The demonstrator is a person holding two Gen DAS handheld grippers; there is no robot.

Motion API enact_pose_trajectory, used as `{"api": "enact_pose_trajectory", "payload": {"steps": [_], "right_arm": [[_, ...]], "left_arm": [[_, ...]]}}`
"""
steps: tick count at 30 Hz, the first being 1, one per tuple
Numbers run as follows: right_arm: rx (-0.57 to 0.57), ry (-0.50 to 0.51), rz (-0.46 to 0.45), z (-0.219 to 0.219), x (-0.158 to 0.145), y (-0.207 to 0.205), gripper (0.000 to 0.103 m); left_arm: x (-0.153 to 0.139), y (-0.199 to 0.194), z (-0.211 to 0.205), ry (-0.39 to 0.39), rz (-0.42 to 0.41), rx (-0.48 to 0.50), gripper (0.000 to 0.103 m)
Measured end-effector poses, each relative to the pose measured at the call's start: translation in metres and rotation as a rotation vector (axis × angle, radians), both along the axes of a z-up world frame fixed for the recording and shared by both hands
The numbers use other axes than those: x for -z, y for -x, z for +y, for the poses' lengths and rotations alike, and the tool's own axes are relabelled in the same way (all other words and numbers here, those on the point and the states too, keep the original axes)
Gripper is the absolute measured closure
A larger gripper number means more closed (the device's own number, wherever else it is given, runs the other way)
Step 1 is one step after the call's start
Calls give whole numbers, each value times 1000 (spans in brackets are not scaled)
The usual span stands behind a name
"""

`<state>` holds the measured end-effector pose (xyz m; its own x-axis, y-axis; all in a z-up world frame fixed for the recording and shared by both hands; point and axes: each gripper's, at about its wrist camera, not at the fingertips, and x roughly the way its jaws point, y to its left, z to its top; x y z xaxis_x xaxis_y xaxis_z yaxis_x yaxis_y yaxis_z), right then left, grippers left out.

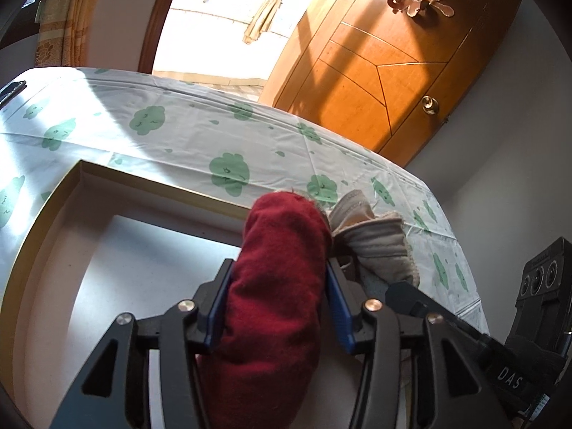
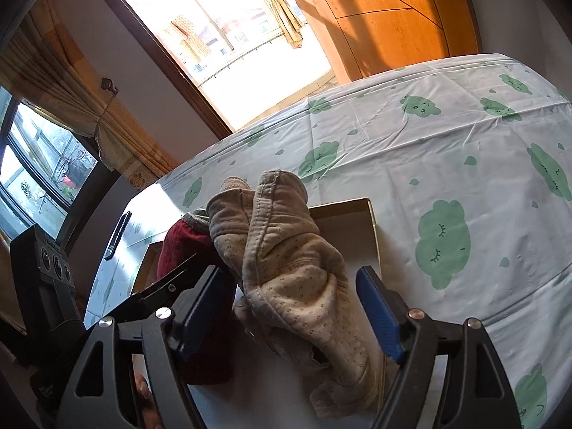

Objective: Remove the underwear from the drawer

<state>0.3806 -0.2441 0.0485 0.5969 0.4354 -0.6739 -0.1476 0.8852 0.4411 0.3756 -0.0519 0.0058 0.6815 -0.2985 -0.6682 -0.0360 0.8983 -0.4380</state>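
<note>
Underwear comes in two pieces here. The red underwear sits rolled between my left gripper pads, which are clamped on both its sides, so I judge it is held up over the white drawer box to carry it clear. The beige underwear (crumpled, speckled, seams showing) hangs between my right gripper fingers; the left pad touches it, the right pad stands apart, so I cannot tell whether the grip has closed. Both pieces touch, above the cloud-print tablecloth.
</note>
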Motion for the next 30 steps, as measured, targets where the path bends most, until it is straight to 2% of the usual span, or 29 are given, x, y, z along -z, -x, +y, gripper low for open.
{"api": "enact_pose_trajectory", "payload": {"steps": [9,14,22,30], "right_arm": [[9,29,-78,-8,-17,30,24],[-3,25,-103,-14,-20,56,24],[-59,64,-153,-21,-21,110,23],[-117,77,-198,-26,-13,172,23]], "left_arm": [[-6,26,1,-36,-34,31,46],[-5,42,10,10,-26,35,46],[-24,77,19,4,-95,60,46],[-27,127,25,26,-148,106,46]]}}
